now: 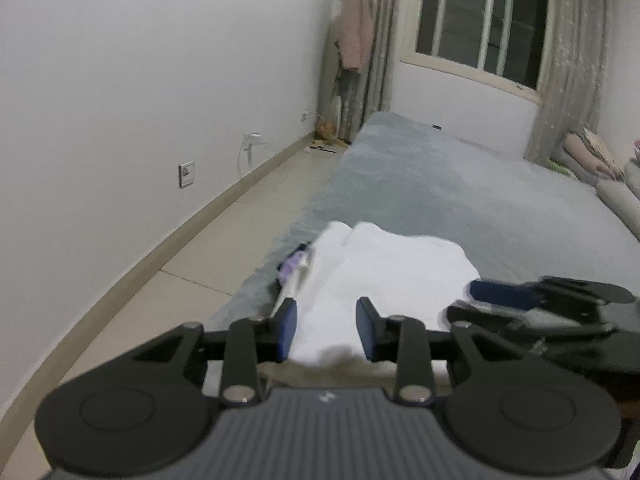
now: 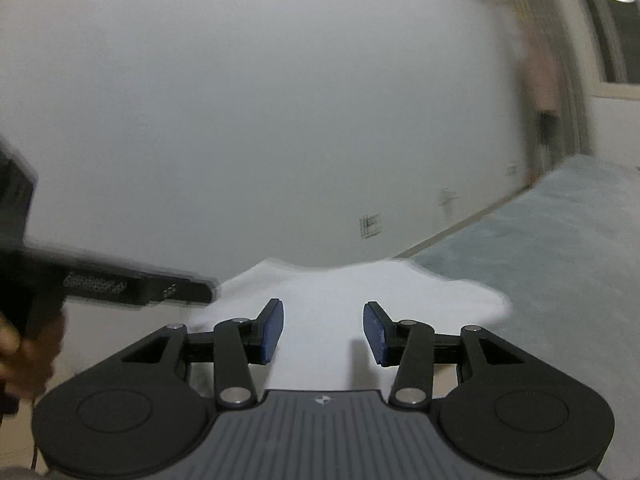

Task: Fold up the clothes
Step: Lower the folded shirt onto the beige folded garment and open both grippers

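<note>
— White cloth, item one: where does it lie?

— White garment [image 1: 384, 276], folded into a soft heap on the grey-blue bed cover [image 1: 460, 184], at the near edge. In my left wrist view it spreads from 12 o'clock of my jaws out toward 2 o'clock. A purple-and-white item [image 1: 294, 270] sits just beside it at 10 o'clock, partly tucked under its edge.

— Item two, the left gripper?

— My left gripper [image 1: 327, 330] stands partly open, blue pads apart, nothing pinched; the white cloth shows beyond the gap, and I cannot tell whether the tips touch it.

— Item three, the right one?

— My right gripper [image 2: 323, 330] is likewise parted, a little wider, nothing between its pads. The garment [image 2: 360, 292] lies ahead at 12 o'clock. In the left view this gripper [image 1: 500, 300] appears blurred at 3 o'clock, beside the cloth.

— Surroundings?

— White wall [image 1: 140, 100] at 9 o'clock, tiled floor [image 1: 248, 208] below it, window [image 1: 480, 20] at 1 o'clock.
</note>
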Tool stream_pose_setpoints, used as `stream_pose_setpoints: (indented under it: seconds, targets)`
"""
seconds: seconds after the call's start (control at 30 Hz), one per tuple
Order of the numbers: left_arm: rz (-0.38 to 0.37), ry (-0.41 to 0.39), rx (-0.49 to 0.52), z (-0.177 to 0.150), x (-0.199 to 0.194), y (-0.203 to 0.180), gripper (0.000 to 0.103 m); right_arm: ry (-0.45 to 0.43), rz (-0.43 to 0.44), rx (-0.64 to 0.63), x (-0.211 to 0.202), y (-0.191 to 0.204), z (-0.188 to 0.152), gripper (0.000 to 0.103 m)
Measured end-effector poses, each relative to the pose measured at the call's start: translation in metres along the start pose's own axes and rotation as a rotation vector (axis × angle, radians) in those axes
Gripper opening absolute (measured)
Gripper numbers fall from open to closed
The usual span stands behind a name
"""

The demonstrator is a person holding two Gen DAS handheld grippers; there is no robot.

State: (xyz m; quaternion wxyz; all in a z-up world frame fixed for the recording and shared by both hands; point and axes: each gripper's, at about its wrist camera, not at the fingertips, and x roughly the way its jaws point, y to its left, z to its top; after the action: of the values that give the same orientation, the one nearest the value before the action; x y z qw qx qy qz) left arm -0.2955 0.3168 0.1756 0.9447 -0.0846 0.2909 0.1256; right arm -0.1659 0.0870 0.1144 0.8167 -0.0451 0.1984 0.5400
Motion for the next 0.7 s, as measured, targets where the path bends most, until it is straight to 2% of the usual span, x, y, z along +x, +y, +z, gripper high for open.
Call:
stream_pose_setpoints:
  seconds: [0.07, 0.1, 0.13, 0.23, 0.4, 0.53, 0.7]
  targets:
    - [-0.003, 0.030, 0.028, -0.006, 0.010, -0.006, 0.026, 0.050, -0.031, -0.060, 0.012, 0.012, -0.006, 0.044]
    - [-0.004, 0.048, 0.037, -0.009, 0.017, -0.009, 0.018, 0.061, -0.048, -0.082, 0.017, 0.015, -0.009, 0.044]
    - [0.002, 0.068, 0.036, -0.013, 0.024, -0.009, 0.016, 0.064, -0.049, -0.077, 0.020, 0.015, -0.010, 0.044]
    - [0.007, 0.105, 0.011, -0.023, 0.042, -0.006, 0.014, 0.082, -0.037, -0.045, 0.028, 0.010, -0.013, 0.044]
    - [0.008, 0.121, 0.011, -0.031, 0.051, -0.002, 0.014, 0.112, -0.037, -0.043, 0.031, 0.011, -0.020, 0.044]
    - [0.025, 0.128, 0.019, -0.032, 0.051, -0.003, 0.014, 0.106, -0.034, -0.016, 0.031, 0.011, -0.020, 0.044]
    - [0.083, 0.106, 0.040, -0.031, 0.036, -0.017, 0.015, 0.072, -0.053, -0.031, 0.026, 0.016, -0.015, 0.045]
